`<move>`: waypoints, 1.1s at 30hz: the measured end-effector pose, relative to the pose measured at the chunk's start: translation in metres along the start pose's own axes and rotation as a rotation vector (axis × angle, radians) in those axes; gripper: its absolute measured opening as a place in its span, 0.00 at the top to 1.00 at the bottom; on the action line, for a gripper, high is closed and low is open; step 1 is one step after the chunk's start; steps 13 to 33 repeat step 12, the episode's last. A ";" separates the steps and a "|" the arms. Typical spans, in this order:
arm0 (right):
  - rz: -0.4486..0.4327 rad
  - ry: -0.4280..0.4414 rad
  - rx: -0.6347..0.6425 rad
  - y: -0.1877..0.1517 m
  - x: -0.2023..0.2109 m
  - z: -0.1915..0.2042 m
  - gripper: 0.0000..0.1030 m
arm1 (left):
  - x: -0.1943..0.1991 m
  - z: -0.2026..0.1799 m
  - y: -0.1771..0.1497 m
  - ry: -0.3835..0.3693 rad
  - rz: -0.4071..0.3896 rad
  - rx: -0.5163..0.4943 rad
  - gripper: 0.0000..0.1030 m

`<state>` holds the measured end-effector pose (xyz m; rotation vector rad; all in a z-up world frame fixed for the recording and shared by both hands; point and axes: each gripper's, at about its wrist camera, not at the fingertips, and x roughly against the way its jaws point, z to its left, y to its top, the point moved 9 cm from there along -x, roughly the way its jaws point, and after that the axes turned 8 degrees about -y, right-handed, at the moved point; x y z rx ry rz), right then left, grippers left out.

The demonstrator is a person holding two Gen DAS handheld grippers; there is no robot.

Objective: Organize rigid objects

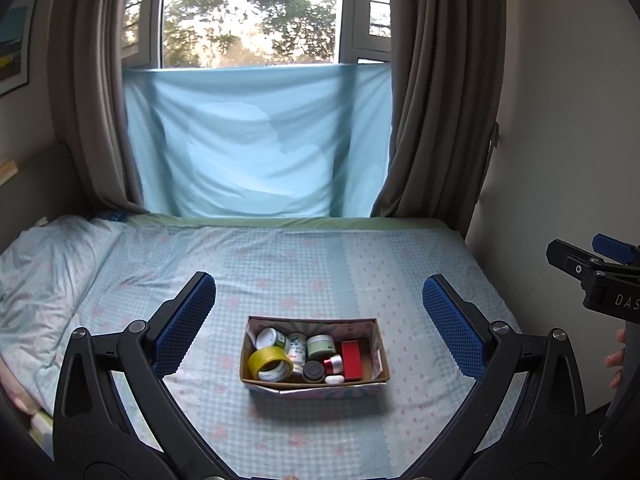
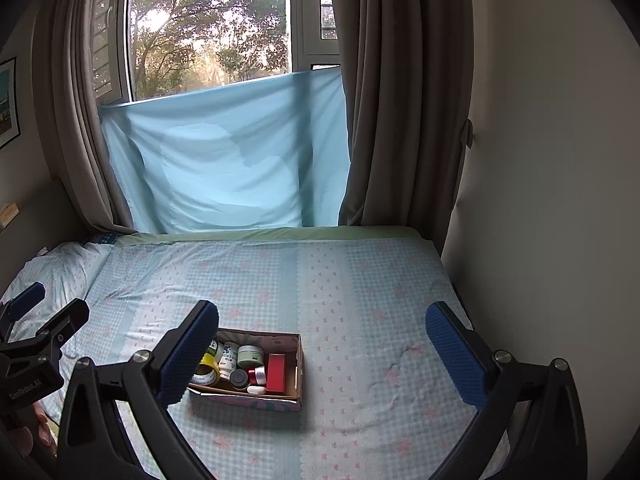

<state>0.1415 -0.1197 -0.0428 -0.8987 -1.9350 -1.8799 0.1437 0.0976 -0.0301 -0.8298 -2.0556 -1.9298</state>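
Above the bed (image 1: pixel 400 264), both claws held off the bedding: left gripper (image 1: pixel 320 328) spread wide, nothing between its pads; right gripper (image 2: pixel 322 354) likewise spread and bare.

Cardboard box (image 1: pixel 376 360), mid-bed, near edge. Contents, all inside: yellow tape roll (image 1: pixel 269 364), white-lidded bottles (image 1: pixel 276 338), green jar (image 1: pixel 321 346), red box (image 1: pixel 351 359), small dark-lidded jar (image 1: pixel 313 371), red-and-silver jar (image 1: pixel 334 364), small white piece (image 1: pixel 334 379). No loose item on the sheet.

Stage: fits either items already gathered, or a full box awaiting emptying. Any grasp: descend vertically, jaws straddling one piece, clear of the walls.

Left view: whole box unobstructed. Right view: its own left finger (image 2: pixel 188 354) hides the box's left end; more bare bed shows rightward.
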 end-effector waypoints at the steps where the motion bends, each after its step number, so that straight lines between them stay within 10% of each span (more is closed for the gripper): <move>1: 0.000 -0.001 -0.002 0.000 0.000 0.000 0.00 | 0.002 0.000 0.002 0.009 -0.012 -0.005 0.00; 33: 0.057 -0.003 0.004 -0.011 -0.022 0.004 0.00 | -0.018 0.006 -0.010 0.051 0.026 -0.011 0.00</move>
